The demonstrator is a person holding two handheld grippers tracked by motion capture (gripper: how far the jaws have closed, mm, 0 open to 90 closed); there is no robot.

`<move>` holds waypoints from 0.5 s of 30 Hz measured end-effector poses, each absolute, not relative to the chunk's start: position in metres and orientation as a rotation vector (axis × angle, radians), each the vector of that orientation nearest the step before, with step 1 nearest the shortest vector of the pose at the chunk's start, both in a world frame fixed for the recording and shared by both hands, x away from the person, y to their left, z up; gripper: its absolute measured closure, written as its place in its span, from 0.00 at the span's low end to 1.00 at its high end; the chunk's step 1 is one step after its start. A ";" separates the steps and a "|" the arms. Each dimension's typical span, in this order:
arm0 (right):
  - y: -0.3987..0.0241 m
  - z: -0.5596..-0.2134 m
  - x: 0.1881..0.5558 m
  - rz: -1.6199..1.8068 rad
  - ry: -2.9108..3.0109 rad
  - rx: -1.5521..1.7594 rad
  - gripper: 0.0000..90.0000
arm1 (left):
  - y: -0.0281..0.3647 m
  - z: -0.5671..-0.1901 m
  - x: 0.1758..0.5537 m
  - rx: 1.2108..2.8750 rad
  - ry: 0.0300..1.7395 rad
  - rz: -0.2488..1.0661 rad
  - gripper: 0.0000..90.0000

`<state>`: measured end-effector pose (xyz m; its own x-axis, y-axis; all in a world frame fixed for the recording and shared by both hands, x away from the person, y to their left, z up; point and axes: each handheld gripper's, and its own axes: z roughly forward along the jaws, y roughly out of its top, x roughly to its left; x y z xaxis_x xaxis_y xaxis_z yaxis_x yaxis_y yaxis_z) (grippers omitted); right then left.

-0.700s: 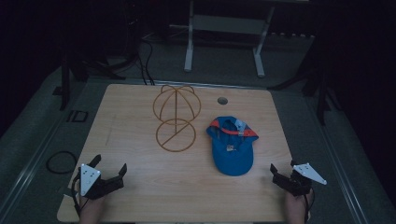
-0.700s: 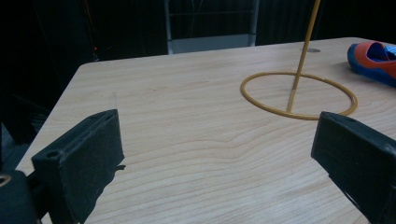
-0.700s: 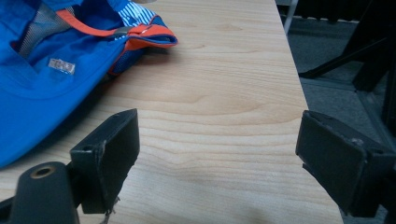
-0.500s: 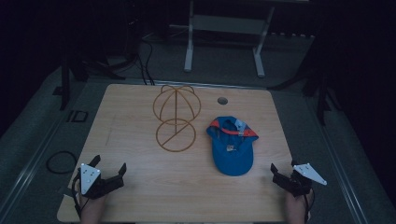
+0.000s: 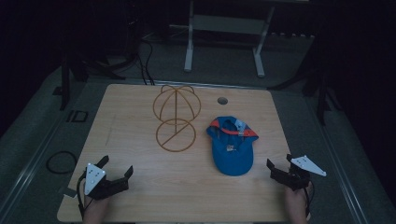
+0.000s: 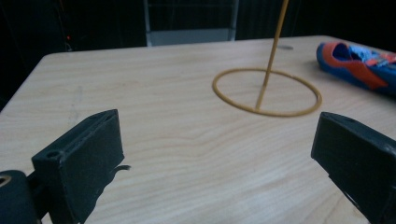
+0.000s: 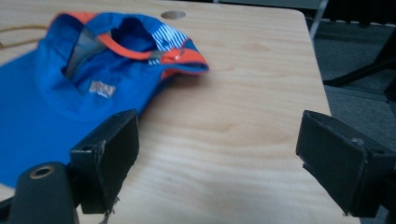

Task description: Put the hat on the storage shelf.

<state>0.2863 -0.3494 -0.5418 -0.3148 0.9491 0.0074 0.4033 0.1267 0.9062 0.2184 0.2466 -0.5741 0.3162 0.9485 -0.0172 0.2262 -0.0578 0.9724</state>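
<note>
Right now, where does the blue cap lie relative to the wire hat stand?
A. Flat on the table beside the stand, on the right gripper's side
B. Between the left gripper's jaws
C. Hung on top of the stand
A: the blue cap lies flat on the table, apart from the wire hat stand, nearer the right gripper.

Blue cloth cap (image 5: 231, 148), thin golden wire stand (image 5: 176, 116), smooth pale wood table (image 5: 140, 196).

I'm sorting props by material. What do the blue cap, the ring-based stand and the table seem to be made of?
Blue cap: soft woven fabric, matte, with orange trim; it lies slumped. Stand: thin golden wire, probably metal, faintly glossy. Table: pale wood or wood-look laminate, with visible grain and a smooth finish.
</note>
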 end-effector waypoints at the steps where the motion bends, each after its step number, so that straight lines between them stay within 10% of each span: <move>1: -0.349 -0.540 0.289 1.165 1.811 1.310 0.14 | 0.246 -0.574 0.218 1.534 1.118 0.856 0.03; 15: -0.336 -0.511 0.322 1.160 1.887 1.292 0.14 | 0.237 -0.569 0.217 1.596 1.094 0.766 0.03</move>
<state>0.3222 -0.3357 -0.5109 -0.3715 0.9283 0.0175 0.4345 0.1572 0.8868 0.2171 0.2368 -0.5695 0.3870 0.9213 -0.0383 0.2785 -0.0772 0.9573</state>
